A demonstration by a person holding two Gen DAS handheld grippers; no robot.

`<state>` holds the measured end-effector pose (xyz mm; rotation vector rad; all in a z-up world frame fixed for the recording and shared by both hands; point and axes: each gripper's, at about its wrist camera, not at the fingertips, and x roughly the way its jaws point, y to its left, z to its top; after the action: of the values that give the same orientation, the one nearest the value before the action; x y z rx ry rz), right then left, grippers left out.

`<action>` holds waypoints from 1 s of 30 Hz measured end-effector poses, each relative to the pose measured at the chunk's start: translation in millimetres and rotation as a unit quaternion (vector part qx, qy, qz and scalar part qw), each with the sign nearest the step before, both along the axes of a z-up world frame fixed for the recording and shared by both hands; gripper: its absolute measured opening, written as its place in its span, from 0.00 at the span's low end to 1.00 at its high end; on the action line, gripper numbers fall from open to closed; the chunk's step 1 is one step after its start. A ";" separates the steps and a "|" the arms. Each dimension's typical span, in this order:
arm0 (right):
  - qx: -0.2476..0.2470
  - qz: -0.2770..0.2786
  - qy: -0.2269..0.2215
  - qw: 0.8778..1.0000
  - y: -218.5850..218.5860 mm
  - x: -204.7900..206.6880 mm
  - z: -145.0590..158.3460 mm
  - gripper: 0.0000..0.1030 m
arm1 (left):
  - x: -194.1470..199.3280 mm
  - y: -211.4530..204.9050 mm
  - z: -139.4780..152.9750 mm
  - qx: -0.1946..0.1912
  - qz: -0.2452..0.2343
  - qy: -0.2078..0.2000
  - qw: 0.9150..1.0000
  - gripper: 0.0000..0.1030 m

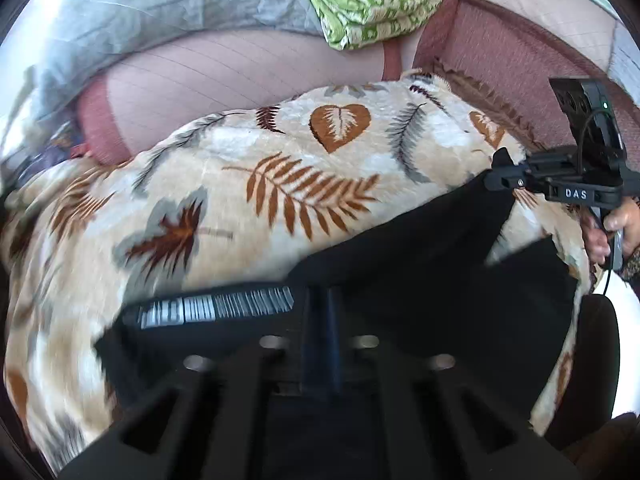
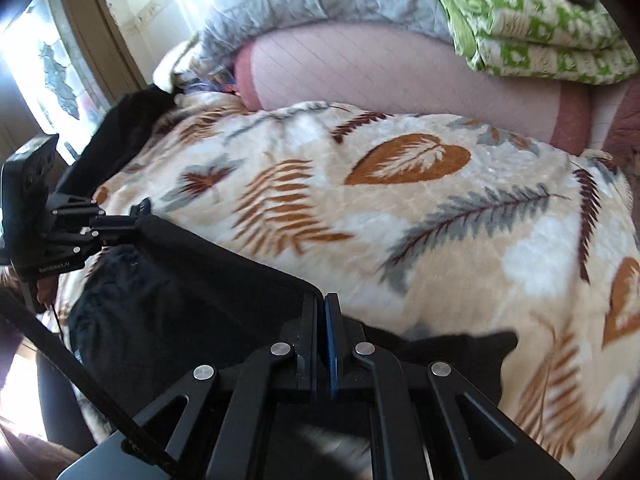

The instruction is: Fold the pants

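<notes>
On the leaf-print blanket [image 2: 400, 208] the black pants [image 2: 180, 300] lay near its front edge, both the left gripper [image 1: 320, 300] and right gripper [image 2: 322, 304] clamped shut on one taut hem, which should have been carried level across the blanket, corners kept aligned.

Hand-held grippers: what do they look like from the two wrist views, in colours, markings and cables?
Both are matte black, with slotted linkage arms and silver round pivot pins. The right hand-held gripper has a blue pad on one finger; seen from the left wrist view it carries white "DAS" lettering, a small green light and a thin black cable. The left hand-held gripper also shows blue between its fingers; its body bears small white print.
</notes>
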<state>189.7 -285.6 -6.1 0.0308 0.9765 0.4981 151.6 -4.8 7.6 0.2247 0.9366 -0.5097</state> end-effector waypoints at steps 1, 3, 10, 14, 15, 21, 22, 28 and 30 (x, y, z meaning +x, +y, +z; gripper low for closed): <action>0.003 0.000 -0.003 1.000 1.7 -14.2 3.6 0.04 | -14.4 1.5 1.6 -0.003 0.007 -0.005 1.000 0.00; 0.007 -0.006 -0.003 1.000 4.1 -44.9 5.6 0.04 | -45.8 9.9 3.1 -0.018 0.020 -0.009 1.000 0.00; 0.024 -0.039 0.037 0.998 5.0 -151.9 -22.3 0.03 | -131.2 41.2 -21.3 -0.079 0.072 0.038 0.994 0.00; 0.025 -0.069 0.077 0.994 -9.4 -182.8 -50.8 0.03 | -114.3 55.5 -24.7 -0.118 0.123 0.063 0.983 0.33; 0.024 -0.077 0.082 0.993 -14.0 -185.3 -55.3 0.03 | -108.0 58.8 -22.9 -0.129 0.138 0.062 0.980 0.58; 0.034 -0.107 0.048 0.993 -21.0 -182.5 -36.6 0.17 | -31.7 58.4 -9.9 -0.210 0.191 0.072 0.956 0.77; 0.039 -0.110 0.042 0.992 -19.9 -179.9 -32.3 0.30 | -8.2 59.2 -12.6 -0.224 0.209 0.090 0.947 0.78; 0.118 -0.134 0.045 0.983 -24.4 -168.0 -24.8 0.50 | 75.5 62.3 -49.9 -0.252 0.275 0.192 0.908 0.78; 0.157 -0.145 0.055 0.975 -25.8 -164.7 -27.5 0.53 | 85.5 63.2 -63.0 -0.252 0.291 0.218 0.897 0.78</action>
<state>25.1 -311.4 -33.6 0.4839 0.9735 0.3784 237.0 58.4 -55.4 -0.6566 1.2080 -0.2260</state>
